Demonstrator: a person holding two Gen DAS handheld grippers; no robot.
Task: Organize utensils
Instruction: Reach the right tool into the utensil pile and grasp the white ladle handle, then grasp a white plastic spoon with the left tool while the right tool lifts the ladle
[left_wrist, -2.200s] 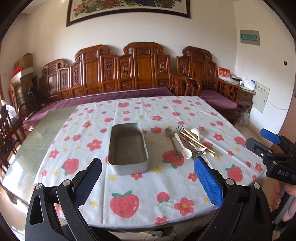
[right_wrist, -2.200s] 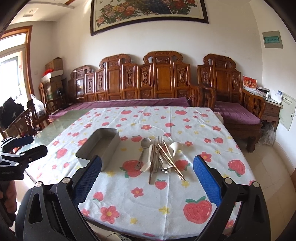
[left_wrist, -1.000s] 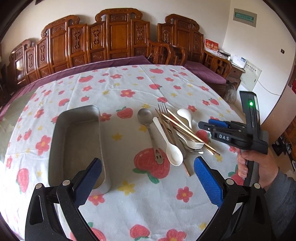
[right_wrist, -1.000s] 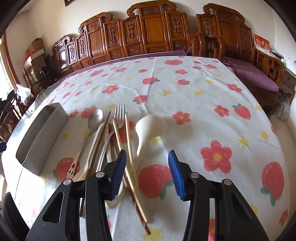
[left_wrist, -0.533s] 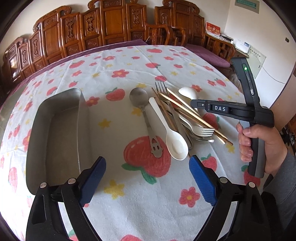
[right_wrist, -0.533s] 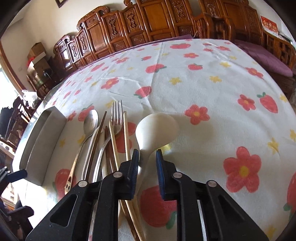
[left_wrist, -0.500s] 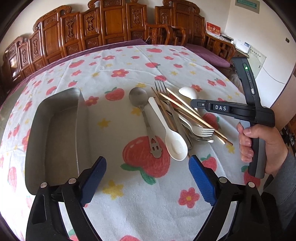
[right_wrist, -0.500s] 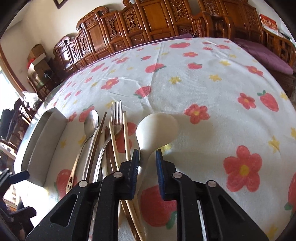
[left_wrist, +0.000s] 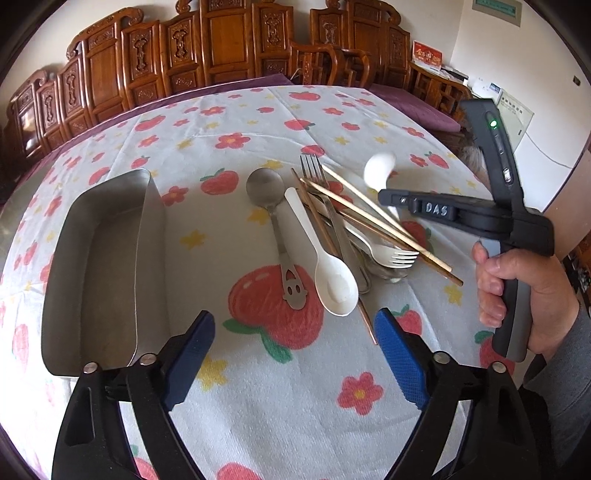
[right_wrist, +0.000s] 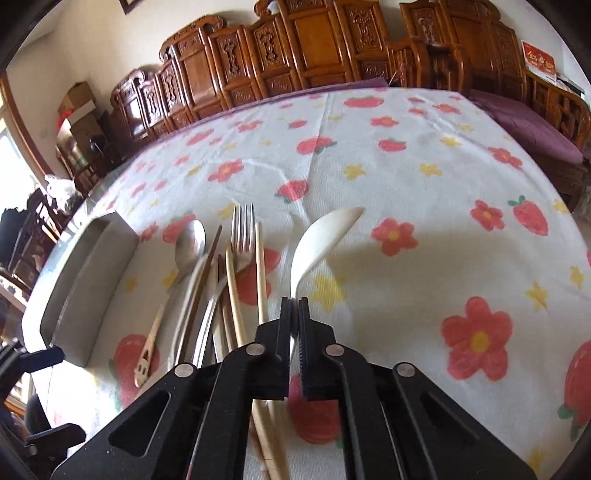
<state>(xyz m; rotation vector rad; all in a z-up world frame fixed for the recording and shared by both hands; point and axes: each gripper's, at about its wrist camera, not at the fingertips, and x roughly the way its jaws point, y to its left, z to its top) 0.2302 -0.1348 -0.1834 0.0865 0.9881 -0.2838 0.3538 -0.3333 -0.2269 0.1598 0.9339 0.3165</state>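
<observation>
Both wrist views look forward, sharing the utensil pile (left_wrist: 343, 229).

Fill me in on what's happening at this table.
A person is sorting utensils with two handheld grippers. The right gripper is shut on the handle of a white soup spoon, which is tilted up off the strawberry tablecloth. The left gripper is open, holding nothing. The metal tray sits beside the pile of forks, spoons and chopsticks, which still lies on the cloth.
</observation>
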